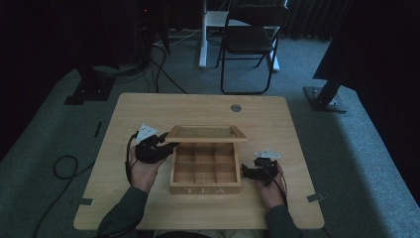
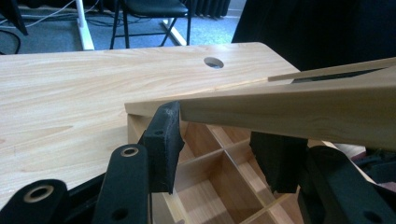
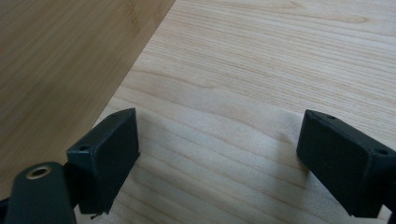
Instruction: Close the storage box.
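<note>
A wooden tea box (image 1: pixel 204 188) marked TEA stands mid-table, its several compartments (image 2: pixel 219 186) empty. Its framed lid (image 1: pixel 206 134) is raised and hangs roughly level above the back of the box. My left gripper (image 1: pixel 166 144) sits at the lid's left corner. In the left gripper view the lid's rim (image 2: pixel 303 107) runs across the tips of the jaws. The jaws stand apart, and the pads do not clamp the rim. My right gripper (image 1: pixel 246 172) rests low beside the box's right wall (image 3: pixel 60 60), open over bare table (image 3: pixel 280 56).
A round cable hole (image 1: pixel 236 107) lies in the table behind the box. A black chair (image 1: pixel 252 34) and a white post stand on the carpet beyond the far edge. Dark stands flank the table, and cables trail on the floor at left.
</note>
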